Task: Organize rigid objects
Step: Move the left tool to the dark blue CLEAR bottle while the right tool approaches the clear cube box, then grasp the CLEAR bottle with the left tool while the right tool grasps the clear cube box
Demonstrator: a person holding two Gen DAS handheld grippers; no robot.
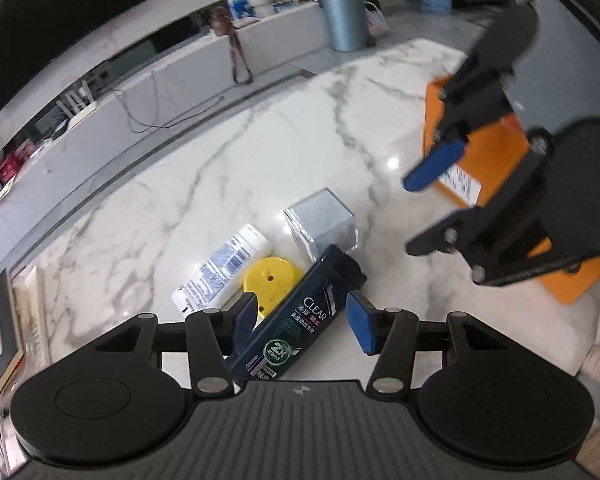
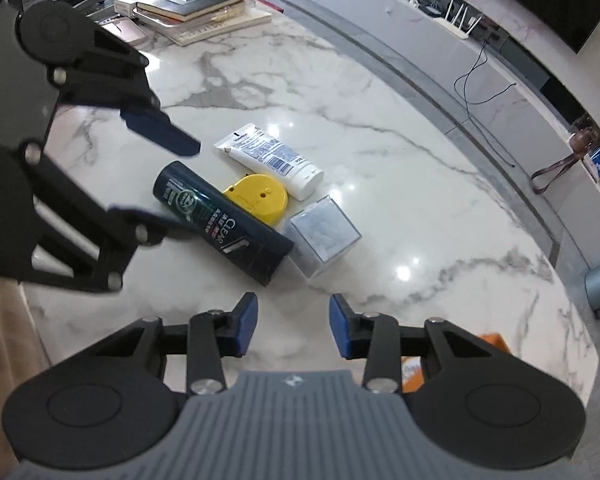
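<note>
A dark CLEAR shampoo bottle (image 1: 300,320) (image 2: 224,224) lies on the marble table (image 1: 260,152) against a yellow round disc (image 1: 272,280) (image 2: 256,196). A white tube (image 1: 224,268) (image 2: 272,158) and a clear cube box (image 1: 320,224) (image 2: 324,236) lie beside them. My left gripper (image 1: 302,324) (image 2: 180,184) straddles the bottle's base end. Its left pad is close to the bottle, and a gap shows at the right pad. My right gripper (image 2: 294,330) (image 1: 424,204) hangs over bare marble short of the bottle's cap end, open and holding nothing.
An orange box (image 1: 488,148) (image 2: 412,372) sits on the table under the right gripper. A stack of books (image 2: 196,4) lies at the table's far corner. A low white bench (image 1: 172,76) and a grey bin (image 1: 344,16) stand beyond the table's edge.
</note>
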